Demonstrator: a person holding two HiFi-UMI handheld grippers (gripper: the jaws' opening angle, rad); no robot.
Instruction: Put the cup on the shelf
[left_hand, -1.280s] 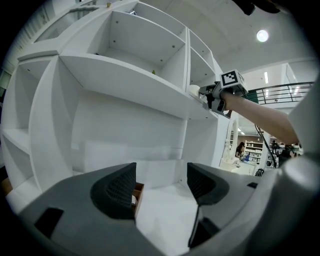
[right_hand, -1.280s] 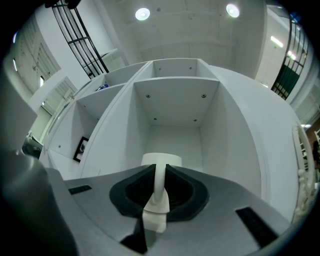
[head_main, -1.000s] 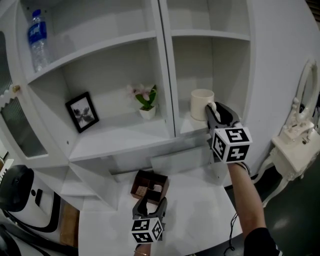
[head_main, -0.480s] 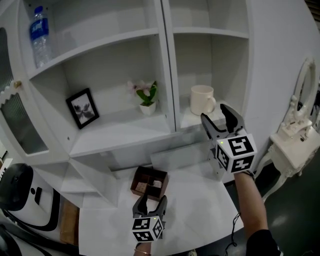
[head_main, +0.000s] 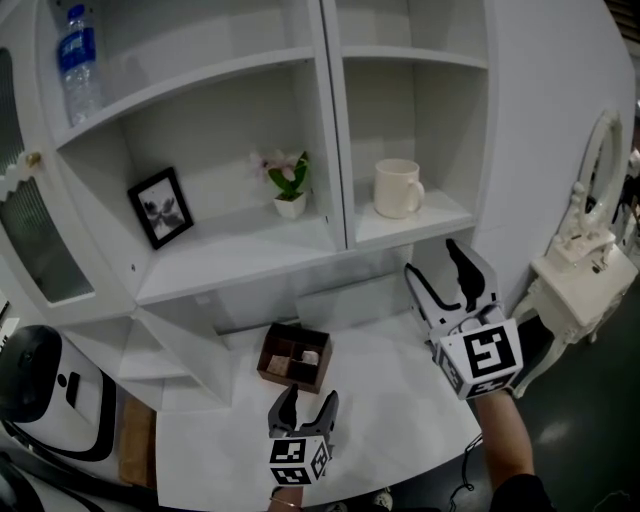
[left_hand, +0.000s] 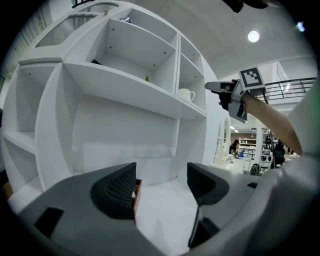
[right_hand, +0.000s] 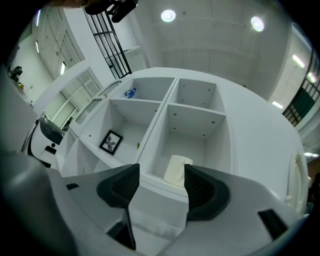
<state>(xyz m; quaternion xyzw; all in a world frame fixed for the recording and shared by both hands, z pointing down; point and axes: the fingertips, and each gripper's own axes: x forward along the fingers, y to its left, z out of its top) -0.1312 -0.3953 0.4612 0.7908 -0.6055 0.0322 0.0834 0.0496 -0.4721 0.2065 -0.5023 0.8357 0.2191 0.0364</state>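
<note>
White cup (head_main: 398, 188) stands upright on the right compartment's shelf (head_main: 445, 218), handle to the right, nothing touching it. Placement looks done. The right gripper (head_main: 431, 258) sits below and in front of the shelf edge, apart from the cup. Its jaws have just been opening and are now wide, with nothing between them. The left gripper (head_main: 310, 397) is low over the white table (head_main: 400, 395), jaws apart and empty, near the brown divided box (head_main: 294, 357).

Risk: the right jaws point up at the shelf, so a swing back in could clip the handle or lip and tip the cup off.

The right gripper view frames the cup past its jaws, handle not visible; the head view shows it. Only the left gripper view gives the side-on gap between right gripper and cup.
</note>
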